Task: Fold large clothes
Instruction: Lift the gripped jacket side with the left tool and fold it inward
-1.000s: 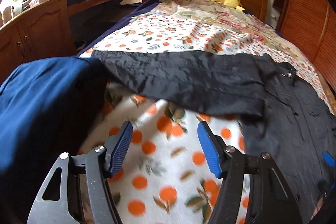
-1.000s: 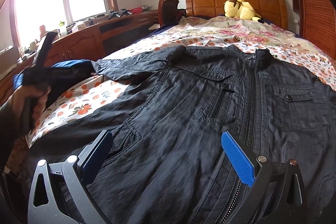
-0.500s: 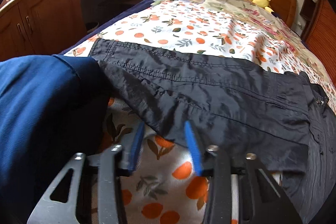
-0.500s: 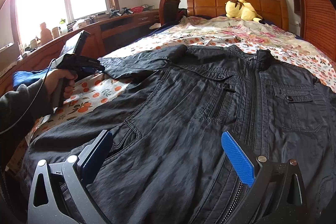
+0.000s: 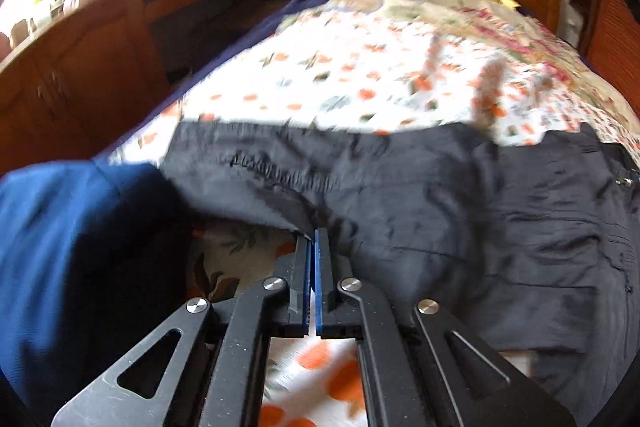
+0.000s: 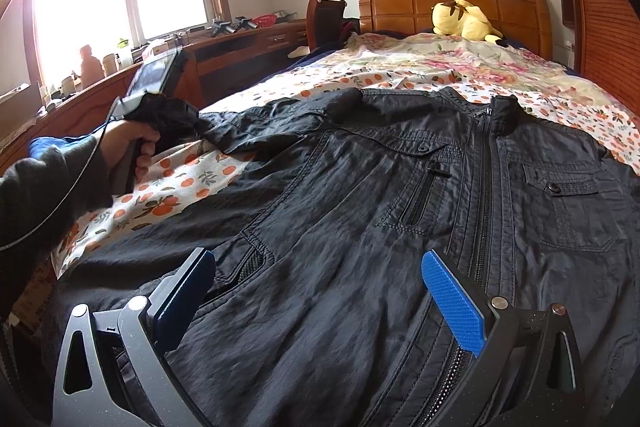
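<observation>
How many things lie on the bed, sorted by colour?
Black: 1, the jacket, spread flat, zip closed.
Blue: 1, the blue cloth at the bed's near left edge.
Yellow: 1, the plush toy by the headboard.
Total: 3.

A black zip-front jacket [image 6: 400, 211] lies spread across the orange-print bedspread [image 6: 172, 187]. The right gripper [image 6: 316, 291] hovers over its hem, blue-padded jaws wide apart. At the sleeve's end, a grey-sleeved hand [image 6: 128, 147] grips the left gripper [image 6: 172, 115].
</observation>
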The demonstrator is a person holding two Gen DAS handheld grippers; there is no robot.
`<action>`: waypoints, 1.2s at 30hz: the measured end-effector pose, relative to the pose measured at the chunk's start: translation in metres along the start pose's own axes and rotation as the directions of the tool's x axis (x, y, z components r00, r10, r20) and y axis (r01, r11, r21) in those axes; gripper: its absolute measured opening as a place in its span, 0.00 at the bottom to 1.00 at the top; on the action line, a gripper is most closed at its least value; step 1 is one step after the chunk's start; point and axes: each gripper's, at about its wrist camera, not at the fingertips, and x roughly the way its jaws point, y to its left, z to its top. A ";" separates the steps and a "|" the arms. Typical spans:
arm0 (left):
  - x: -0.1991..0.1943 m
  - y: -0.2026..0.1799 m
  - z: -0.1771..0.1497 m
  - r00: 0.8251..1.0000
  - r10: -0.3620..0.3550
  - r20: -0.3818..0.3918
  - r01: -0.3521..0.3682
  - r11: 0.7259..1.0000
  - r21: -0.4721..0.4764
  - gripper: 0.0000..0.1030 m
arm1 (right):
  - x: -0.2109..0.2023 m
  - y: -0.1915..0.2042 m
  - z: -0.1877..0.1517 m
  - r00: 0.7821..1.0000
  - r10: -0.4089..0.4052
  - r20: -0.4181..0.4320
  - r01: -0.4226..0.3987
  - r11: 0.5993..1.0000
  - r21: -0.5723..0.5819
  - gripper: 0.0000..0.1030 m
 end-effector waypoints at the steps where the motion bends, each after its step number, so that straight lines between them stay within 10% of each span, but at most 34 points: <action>1: -0.009 -0.004 0.003 1.000 -0.004 0.016 0.004 1.000 0.014 0.01 | 0.000 0.000 0.000 1.000 0.001 0.001 -0.001 1.000 0.000 1.00; 15: -0.184 -0.121 -0.017 0.949 -0.244 0.197 0.186 0.944 0.274 0.01 | -0.028 0.001 -0.006 0.998 -0.048 0.038 0.048 0.999 -0.009 1.00; 28: -0.236 -0.125 -0.092 0.937 -0.302 0.175 0.216 0.896 0.387 0.03 | -0.078 0.002 -0.040 0.991 -0.136 0.017 0.136 0.990 0.026 1.00; 36: -0.262 -0.091 -0.128 0.908 -0.376 0.186 0.300 0.891 0.341 0.54 | -0.093 0.028 -0.031 0.986 -0.163 0.020 0.164 0.986 -0.043 1.00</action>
